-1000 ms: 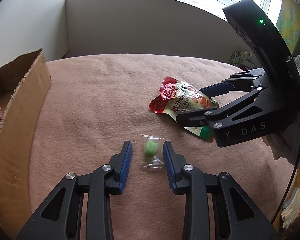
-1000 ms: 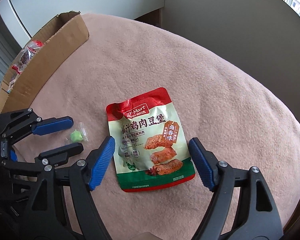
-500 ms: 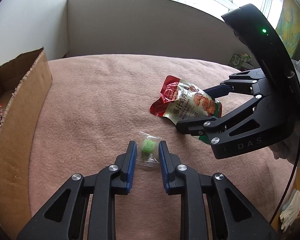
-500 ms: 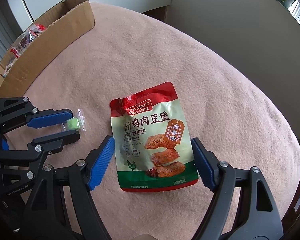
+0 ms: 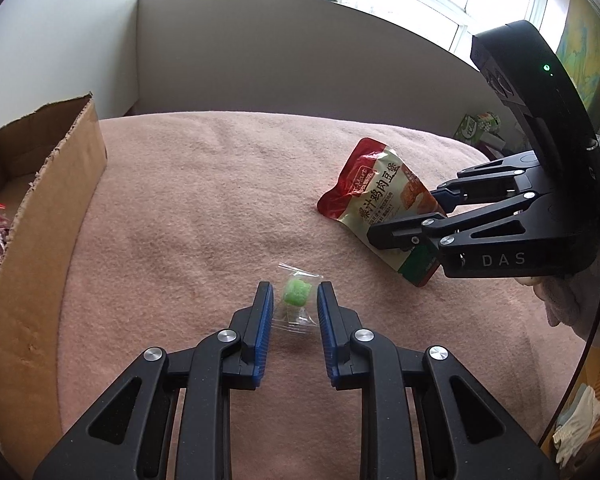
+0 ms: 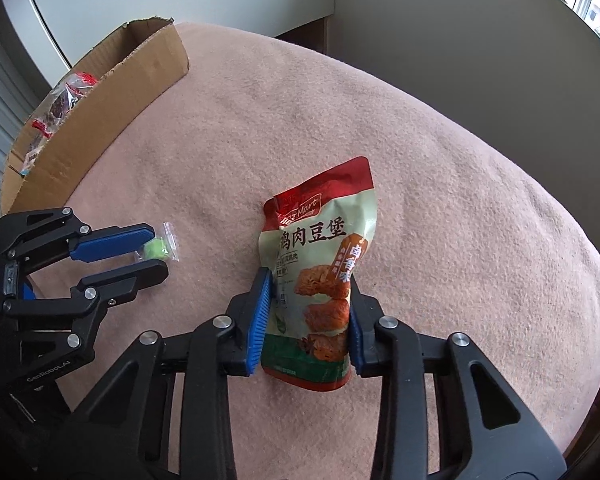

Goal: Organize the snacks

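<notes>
A small green candy [image 5: 297,291] in a clear wrapper lies on the pink blanket [image 5: 204,208]. My left gripper [image 5: 294,292] is shut on it, with a blue pad against each side of the wrapper. The right wrist view shows the same candy [image 6: 156,249] in the left gripper [image 6: 158,252]. A red and cream snack pouch [image 6: 320,232] stands buckled between the pads of my right gripper [image 6: 310,280], whose jaws are closing and press on its lower sides. The left wrist view has that pouch [image 5: 376,188] at the right, in the right gripper [image 5: 406,216].
An open cardboard box [image 5: 48,200] with red-printed packets [image 6: 60,100] inside stands at the left edge of the blanket. A pale partition wall [image 5: 300,52] runs behind. A green carton [image 5: 476,126] and a white glove [image 5: 576,420] lie off the right side.
The left jaws have narrowed onto the candy's wrapper. The right jaws have swung in from wide apart onto the pouch, which has buckled and tipped up.
</notes>
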`<control>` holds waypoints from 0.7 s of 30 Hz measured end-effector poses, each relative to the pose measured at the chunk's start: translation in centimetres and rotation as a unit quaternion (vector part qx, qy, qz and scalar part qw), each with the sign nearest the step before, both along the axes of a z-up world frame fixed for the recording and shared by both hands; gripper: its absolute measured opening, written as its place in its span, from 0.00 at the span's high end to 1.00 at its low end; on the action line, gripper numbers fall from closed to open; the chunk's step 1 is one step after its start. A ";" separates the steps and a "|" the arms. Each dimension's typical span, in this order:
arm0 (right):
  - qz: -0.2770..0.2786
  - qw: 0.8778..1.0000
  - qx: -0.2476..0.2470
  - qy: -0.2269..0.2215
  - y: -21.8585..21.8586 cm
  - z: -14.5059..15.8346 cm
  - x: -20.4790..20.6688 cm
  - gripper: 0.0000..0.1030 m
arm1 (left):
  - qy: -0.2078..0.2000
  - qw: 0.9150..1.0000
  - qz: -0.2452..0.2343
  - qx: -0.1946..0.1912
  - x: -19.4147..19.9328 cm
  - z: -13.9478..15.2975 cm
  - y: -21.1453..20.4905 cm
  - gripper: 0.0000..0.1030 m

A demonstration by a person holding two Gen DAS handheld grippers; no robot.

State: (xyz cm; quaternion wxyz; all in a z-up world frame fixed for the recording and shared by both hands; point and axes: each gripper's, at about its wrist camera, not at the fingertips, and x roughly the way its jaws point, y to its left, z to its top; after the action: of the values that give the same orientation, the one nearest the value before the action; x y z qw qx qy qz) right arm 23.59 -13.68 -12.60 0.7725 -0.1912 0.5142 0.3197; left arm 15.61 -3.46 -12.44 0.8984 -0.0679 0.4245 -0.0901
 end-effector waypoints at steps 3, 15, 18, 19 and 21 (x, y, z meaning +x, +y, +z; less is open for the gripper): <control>-0.006 1.000 0.013 0.001 -0.6 0.4 -0.3 0.74 | -0.002 1.000 0.001 -0.003 -0.2 0.1 0.0 0.80; -0.031 0.999 0.033 -0.006 -2.5 1.9 -0.4 0.84 | -0.010 1.000 -0.002 -0.010 -1.4 1.6 0.7 0.80; -0.035 0.998 0.042 -0.011 -2.9 2.7 -0.5 0.84 | -0.015 1.000 -0.002 -0.015 -1.8 2.2 0.7 0.80; -0.034 0.998 0.046 -0.014 -3.0 3.1 -0.6 0.84 | -0.017 1.000 -0.002 -0.016 -1.9 2.3 0.8 0.80; -0.034 0.998 0.050 -0.021 -3.0 3.9 -0.7 0.84 | -0.022 1.000 0.000 -0.019 -2.3 2.9 1.1 0.80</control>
State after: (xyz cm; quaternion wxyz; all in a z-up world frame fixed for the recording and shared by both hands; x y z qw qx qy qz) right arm 22.88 -16.67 -8.72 0.8022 -0.1416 0.4877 0.3139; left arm 13.32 -2.34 -9.52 0.9062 -0.0832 0.4025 -0.1000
